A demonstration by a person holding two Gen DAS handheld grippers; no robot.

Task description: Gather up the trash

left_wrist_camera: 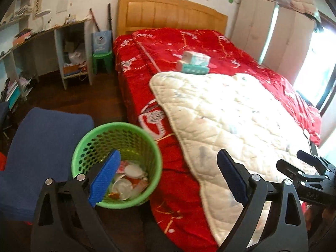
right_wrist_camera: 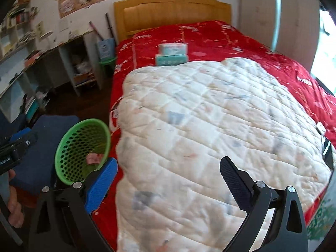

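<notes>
A green mesh waste basket (left_wrist_camera: 117, 145) stands on the floor beside the bed, holding white lids and wrappers (left_wrist_camera: 130, 178). It also shows in the right wrist view (right_wrist_camera: 82, 147). My left gripper (left_wrist_camera: 168, 178) is open and empty, above the basket and the bed's edge. My right gripper (right_wrist_camera: 168, 180) is open and empty over the white quilt (right_wrist_camera: 210, 126). The right gripper shows at the right edge of the left wrist view (left_wrist_camera: 310, 168).
A bed with a red cover (left_wrist_camera: 189, 46) and a wooden headboard (left_wrist_camera: 168, 14) fills the middle. Two teal tissue packs (left_wrist_camera: 193, 63) lie on it. A blue chair (left_wrist_camera: 42, 147) stands left of the basket. Shelves and a green stool (left_wrist_camera: 101, 59) line the left wall.
</notes>
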